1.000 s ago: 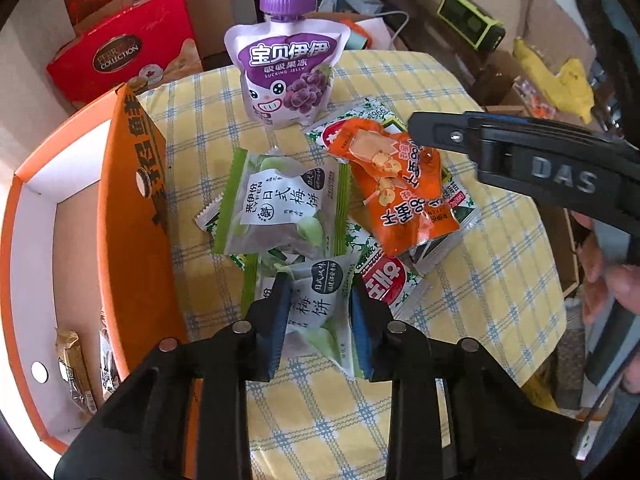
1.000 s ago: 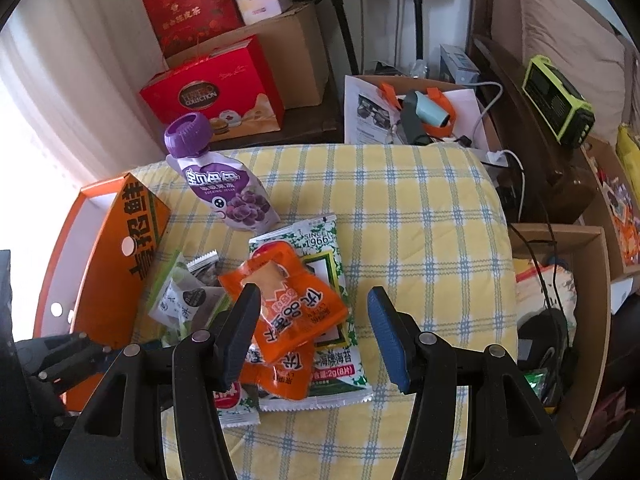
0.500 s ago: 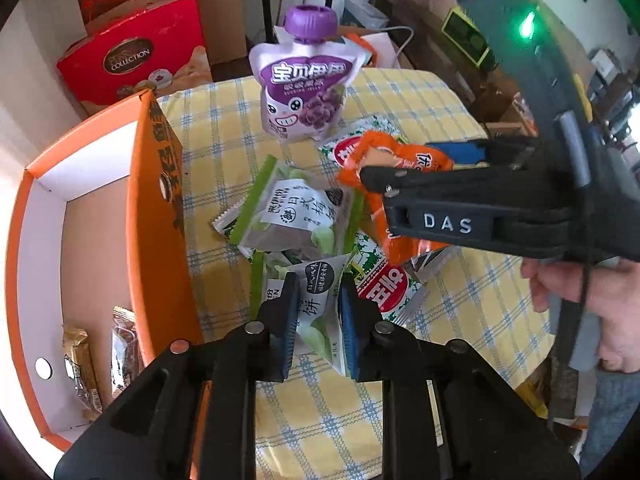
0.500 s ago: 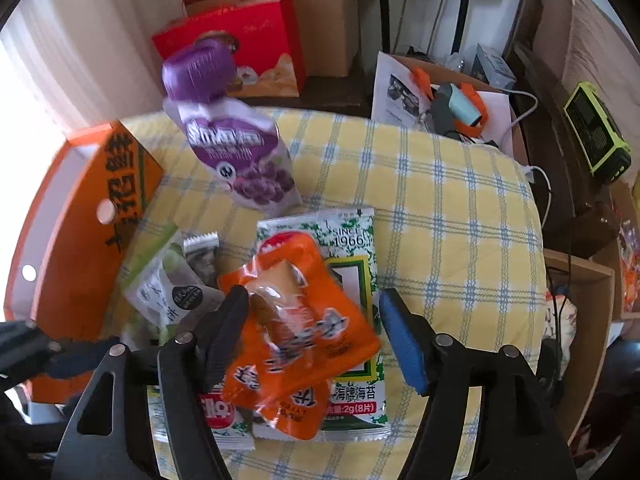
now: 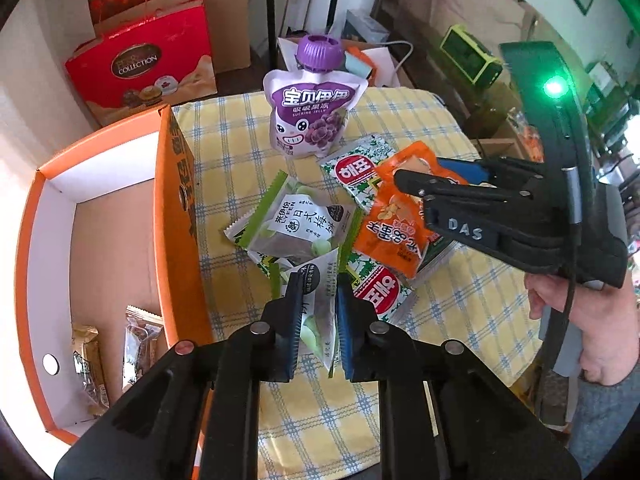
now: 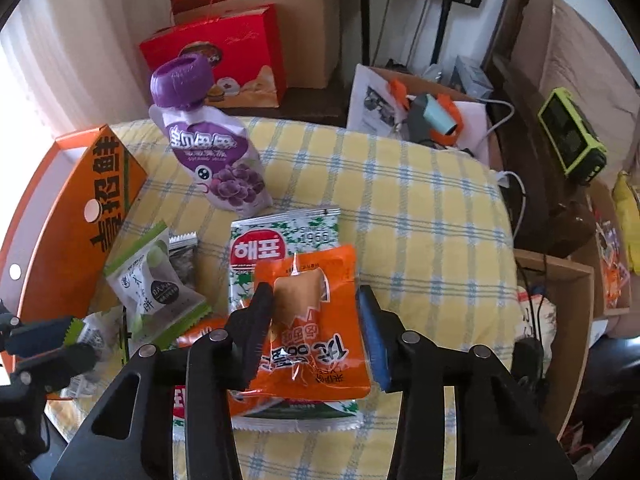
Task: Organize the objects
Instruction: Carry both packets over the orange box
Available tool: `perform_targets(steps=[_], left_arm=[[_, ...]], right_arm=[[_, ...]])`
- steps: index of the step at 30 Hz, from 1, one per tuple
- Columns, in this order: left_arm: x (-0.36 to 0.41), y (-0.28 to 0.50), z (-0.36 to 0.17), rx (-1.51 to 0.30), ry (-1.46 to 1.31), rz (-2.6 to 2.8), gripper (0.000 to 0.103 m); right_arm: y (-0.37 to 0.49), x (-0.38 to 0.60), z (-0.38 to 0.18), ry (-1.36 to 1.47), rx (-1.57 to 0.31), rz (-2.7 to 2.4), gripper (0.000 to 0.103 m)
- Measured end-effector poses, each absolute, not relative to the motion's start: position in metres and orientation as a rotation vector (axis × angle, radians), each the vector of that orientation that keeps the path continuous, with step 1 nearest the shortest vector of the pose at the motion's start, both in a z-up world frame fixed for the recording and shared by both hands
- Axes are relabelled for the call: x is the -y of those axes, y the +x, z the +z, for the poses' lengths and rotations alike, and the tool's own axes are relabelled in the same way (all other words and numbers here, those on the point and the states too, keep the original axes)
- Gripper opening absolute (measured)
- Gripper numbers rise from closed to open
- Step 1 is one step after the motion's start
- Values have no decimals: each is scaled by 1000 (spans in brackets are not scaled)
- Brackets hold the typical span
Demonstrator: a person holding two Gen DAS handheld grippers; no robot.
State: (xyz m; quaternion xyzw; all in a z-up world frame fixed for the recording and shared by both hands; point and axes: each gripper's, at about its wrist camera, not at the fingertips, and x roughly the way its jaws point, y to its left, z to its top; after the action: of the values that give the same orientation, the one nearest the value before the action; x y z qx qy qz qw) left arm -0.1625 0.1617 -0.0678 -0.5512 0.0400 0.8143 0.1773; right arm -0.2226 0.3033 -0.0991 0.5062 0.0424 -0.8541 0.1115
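My left gripper point(image 5: 318, 312) is shut on a green-edged plum cake packet point(image 5: 316, 316), near the front of the yellow checked table point(image 5: 400, 120). A second green-edged packet point(image 5: 292, 220) lies just beyond it. My right gripper point(image 6: 316, 320) is open, its jaws on either side of an orange snack packet point(image 6: 316, 344) that lies on seaweed packs point(image 6: 280, 236). The right gripper also shows in the left wrist view point(image 5: 440, 180). A purple jelly pouch point(image 5: 312, 116) stands at the back. An open orange box point(image 5: 172, 216) sits left of the table.
Two wrapped snacks point(image 5: 136, 348) lie in the orange box. A red gift box point(image 5: 140, 68) and cardboard boxes stand behind the table. A green device point(image 6: 572, 136) and a cardboard bin point(image 6: 560, 320) are on the right.
My left gripper has closed on the green-edged packet. My right gripper has come down and forward, and its jaws now flank the orange packet.
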Motion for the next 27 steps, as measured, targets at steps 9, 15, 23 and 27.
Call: perform_targets(steps=[9,15,23,27], left_arm=[[-153,-160,-46,-57,-1516,2305,14],[-145,-155,-26,-37,-1470,2323,13],[-129,-149,-4,-25,-1427,2360,13],[-119,-149,3,-17,-1422,2384,13]], right_arm=[[-209,-321,-70,1426,-25,-2548,43],[-195,-317,-52,1385,8,-2550,43],[-177,-297,-30,1331,15,-2541,43],[-171,-285,-22,1313,14,-2533,43]])
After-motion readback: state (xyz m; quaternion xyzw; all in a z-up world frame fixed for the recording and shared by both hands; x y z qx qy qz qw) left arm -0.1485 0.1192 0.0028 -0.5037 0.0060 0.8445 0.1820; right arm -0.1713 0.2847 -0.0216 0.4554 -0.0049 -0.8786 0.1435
